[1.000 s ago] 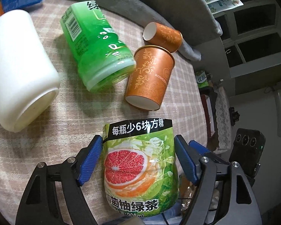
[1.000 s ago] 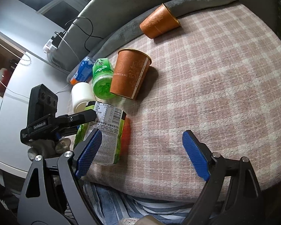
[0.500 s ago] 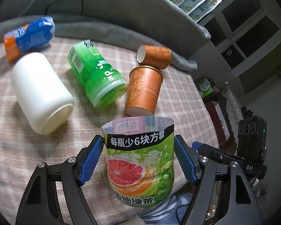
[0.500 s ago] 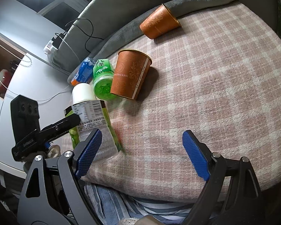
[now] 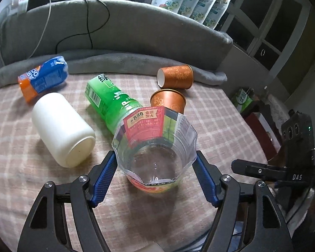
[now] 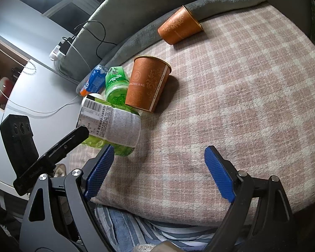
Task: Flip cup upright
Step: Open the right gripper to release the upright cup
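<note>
Your left gripper [image 5: 155,168] has its blue pads [image 5: 104,178] pressed against the two sides of the clear plastic cup [image 5: 155,145], pinching it just below the rim. The cup sits between the fingers near the front edge of the checked cloth [image 5: 21,168], its open mouth up and leaning toward your camera, so you look down onto its clear bottom; whether its base touches the cloth you cannot tell.

Your right gripper [image 6: 157,174] hangs over the front edge of the cloth with its fingers spread wide and nothing between them. The cup [image 6: 111,128] lies just beyond its left pad, apart from it.

Just behind the cup are a white jar [image 5: 62,130] and a green bottle [image 5: 111,103], both on their sides, and an orange paper cup [image 5: 168,101] standing mouth up. Farther back, a second orange cup [image 5: 175,77] and a blue-and-orange bottle [image 5: 43,77] lie by the grey cushion [image 5: 126,33].
</note>
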